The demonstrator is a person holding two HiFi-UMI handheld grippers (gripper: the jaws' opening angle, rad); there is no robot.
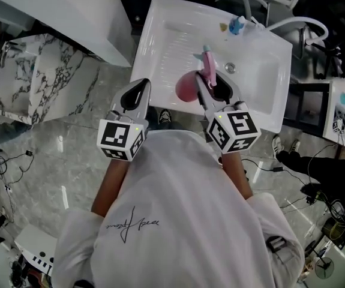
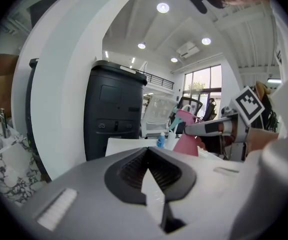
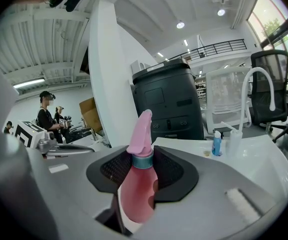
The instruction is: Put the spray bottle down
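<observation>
Head view: right gripper [image 1: 213, 84] at frame centre is clamped on the pink spray bottle [image 1: 187, 89], held over the white sink [image 1: 160, 17]. Left gripper [image 1: 141, 84] sits to its left, off the sink's edge.

Left gripper view: jaws closed together, nothing between them; the bottle appears right of centre.

Right gripper view: both pads press the bottle's sides just below its collar, nozzle pointing up.

left gripper [image 1: 139, 89]: jaws were together, nothing between them, pointing forward and slightly down | right gripper [image 1: 211, 81]: jaws clamped the spray bottle [image 1: 188, 87] just below its collar, same slight downward tilt | forearms: left forearm [image 1: 109, 182] and right forearm [image 1: 237, 173] reached forward, grippers side by side, apart
</observation>
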